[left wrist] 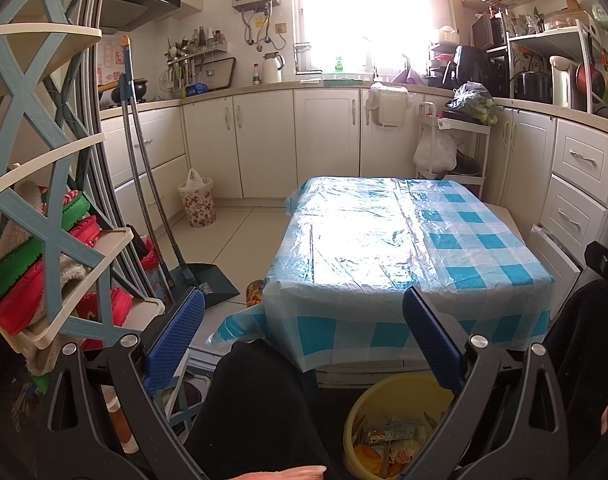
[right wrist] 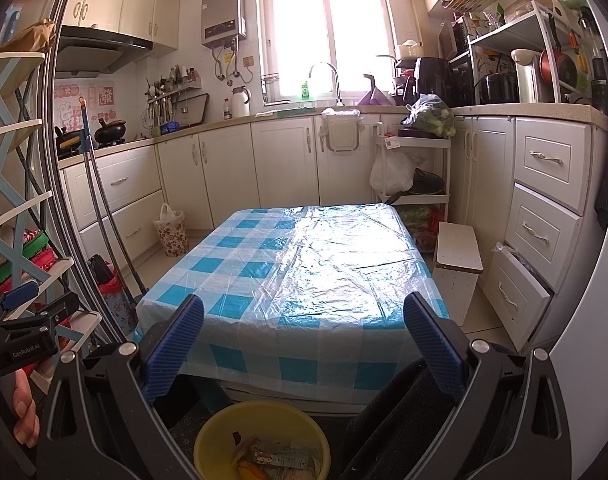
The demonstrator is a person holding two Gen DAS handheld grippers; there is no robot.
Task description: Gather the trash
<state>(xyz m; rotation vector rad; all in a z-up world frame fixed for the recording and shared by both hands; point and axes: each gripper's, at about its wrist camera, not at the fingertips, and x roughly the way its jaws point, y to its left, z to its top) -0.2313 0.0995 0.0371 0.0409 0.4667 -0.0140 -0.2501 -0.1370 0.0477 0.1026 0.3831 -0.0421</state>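
Note:
A yellow bin (left wrist: 378,400) stands on the floor at the near edge of the table and holds trash (left wrist: 388,438): a small carton, wrappers and orange scraps. It also shows in the right wrist view (right wrist: 223,428), with its trash (right wrist: 277,460). The low table (left wrist: 384,236) has a blue-and-white checked plastic cover; I see nothing lying on it (right wrist: 304,272). My left gripper (left wrist: 304,316) is open and empty, held above my knees before the table. My right gripper (right wrist: 304,316) is open and empty, above the bin.
A shoe rack (left wrist: 43,240) stands close on the left. A broom and dustpan (left wrist: 207,280) lean beside it. A flowered waste basket (left wrist: 197,200) is by the cabinets. A white stool (right wrist: 458,264) and an open drawer (right wrist: 520,280) are right of the table.

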